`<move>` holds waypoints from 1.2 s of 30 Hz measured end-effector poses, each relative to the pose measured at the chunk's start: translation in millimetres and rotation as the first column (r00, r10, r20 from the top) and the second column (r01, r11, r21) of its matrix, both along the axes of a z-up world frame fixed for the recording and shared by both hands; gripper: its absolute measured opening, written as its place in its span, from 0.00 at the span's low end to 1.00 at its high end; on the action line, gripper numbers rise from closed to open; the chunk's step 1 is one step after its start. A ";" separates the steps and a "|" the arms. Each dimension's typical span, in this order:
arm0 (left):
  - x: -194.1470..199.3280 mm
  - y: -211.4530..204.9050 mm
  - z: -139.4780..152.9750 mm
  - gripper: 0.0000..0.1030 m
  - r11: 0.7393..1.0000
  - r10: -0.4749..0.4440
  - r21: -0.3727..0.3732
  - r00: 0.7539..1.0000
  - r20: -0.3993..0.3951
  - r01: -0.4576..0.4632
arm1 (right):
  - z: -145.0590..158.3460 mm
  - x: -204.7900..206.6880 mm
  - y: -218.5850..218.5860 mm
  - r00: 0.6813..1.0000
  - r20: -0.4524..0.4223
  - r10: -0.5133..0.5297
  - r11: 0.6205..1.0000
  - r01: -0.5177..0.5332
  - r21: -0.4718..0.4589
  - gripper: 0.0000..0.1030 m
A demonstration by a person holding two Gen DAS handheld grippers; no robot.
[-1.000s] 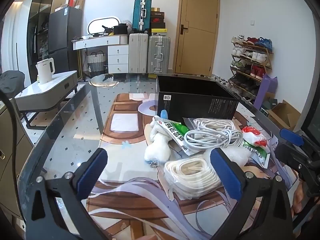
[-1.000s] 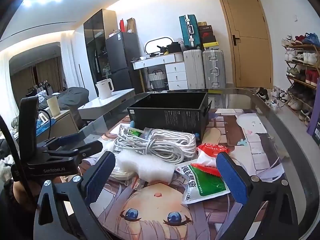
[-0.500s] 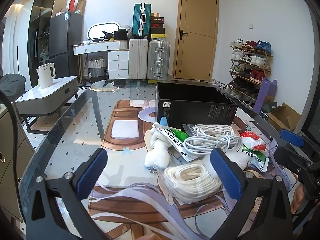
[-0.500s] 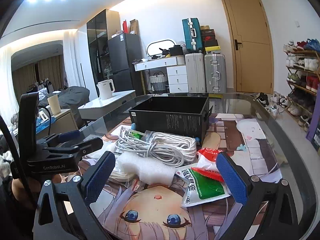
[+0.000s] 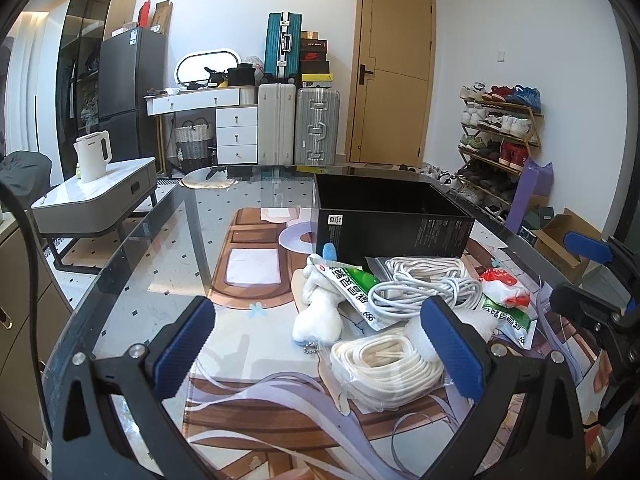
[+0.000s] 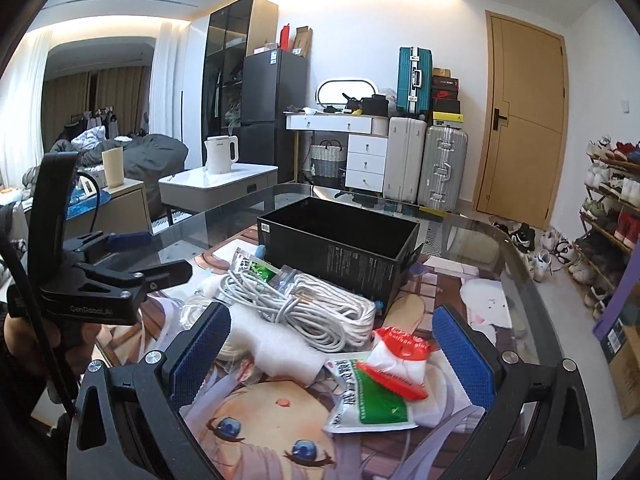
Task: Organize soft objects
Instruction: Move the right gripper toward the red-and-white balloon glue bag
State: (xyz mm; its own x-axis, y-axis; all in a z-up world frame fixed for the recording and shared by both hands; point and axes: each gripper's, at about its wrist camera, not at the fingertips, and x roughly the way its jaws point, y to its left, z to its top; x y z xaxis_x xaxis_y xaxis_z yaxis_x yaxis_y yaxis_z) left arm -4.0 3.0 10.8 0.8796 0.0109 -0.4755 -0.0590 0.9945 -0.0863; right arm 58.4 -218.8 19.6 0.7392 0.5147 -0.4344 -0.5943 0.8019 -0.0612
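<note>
My left tool (image 5: 320,348) and right tool (image 6: 332,356) both gape wide, holding nothing. Bagged rope coil (image 5: 384,364) sits at 12 o'clock w/ the cable bundle (image 6: 304,304) beyond it. Black box (image 5: 392,216) stands farthest on the tabletop (image 5: 160,264).

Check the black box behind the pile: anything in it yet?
Looks empty. The black box stands open-topped, and its visible interior is bare in both wrist views. The near wall hides part of the floor, so not certain.

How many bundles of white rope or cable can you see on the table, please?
3: a bagged flat rope coil nearest the left gripper, a grey-white cable bundle mid-pile, and a bagged white rope against the black box. Others may lie hidden beneath.
</note>
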 end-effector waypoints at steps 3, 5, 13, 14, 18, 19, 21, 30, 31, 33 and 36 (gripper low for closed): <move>-0.6 -0.3 1.1 1.00 1.000 -0.003 -0.001 1.000 0.005 0.003 | 2.1 1.9 -0.3 1.000 0.015 0.010 1.000 -0.010 -0.011 1.00; -0.6 -1.0 1.2 1.00 1.000 -0.004 0.003 1.000 0.005 0.004 | 3.8 2.8 -0.8 1.000 0.014 0.018 1.000 -0.017 -0.008 1.00; 0.4 0.0 3.8 1.00 1.000 -0.002 0.007 1.000 0.013 0.002 | -1.0 10.6 -1.7 0.999 0.037 -0.009 1.000 0.008 0.012 1.00; 1.2 0.2 4.3 1.00 1.000 -0.002 0.008 1.000 0.013 0.002 | -2.3 11.4 -1.6 1.000 0.030 -0.010 1.000 0.009 0.016 1.00; 3.7 0.9 5.4 1.00 1.000 -0.003 0.013 1.000 0.012 0.003 | -7.6 16.1 -3.1 1.000 -0.001 -0.018 1.000 0.018 0.022 1.00; 5.1 0.5 5.8 1.00 1.000 -0.004 0.014 1.000 0.011 0.004 | -8.8 17.0 -4.0 1.000 -0.007 -0.022 0.999 0.022 0.024 1.00; 6.5 0.3 5.1 1.00 1.000 -0.004 0.021 1.000 0.006 0.004 | -11.5 19.2 -4.8 0.999 -0.022 -0.036 0.999 0.036 0.024 1.00; 14.2 -2.4 0.9 1.00 0.999 -0.015 0.045 1.000 -0.027 0.016 | -21.1 41.4 -14.7 0.987 -0.099 -0.129 0.992 0.130 0.004 1.00; 15.4 -3.5 -0.1 1.00 0.999 -0.018 0.046 0.999 -0.032 0.020 | -22.8 44.2 -15.4 0.984 -0.111 -0.140 0.990 0.141 -0.004 1.00; 16.0 -4.4 -1.5 1.00 0.998 -0.026 0.049 0.999 -0.040 0.028 | -27.0 50.9 -16.9 0.977 -0.142 -0.156 0.988 0.156 -0.012 1.00; 15.6 -5.7 -4.0 1.00 0.998 -0.029 0.054 0.999 -0.045 0.032 | -33.3 58.9 -17.9 0.967 -0.177 -0.182 0.983 0.181 -0.025 1.00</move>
State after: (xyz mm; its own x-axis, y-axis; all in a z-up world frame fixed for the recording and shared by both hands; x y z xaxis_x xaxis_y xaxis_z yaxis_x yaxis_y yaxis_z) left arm 11.7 -2.7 6.7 0.8579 0.0115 -0.5137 -0.0311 0.9991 -0.0294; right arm 117.3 -236.6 -13.7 0.7305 0.3746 -0.5710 -0.4410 0.8972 0.0245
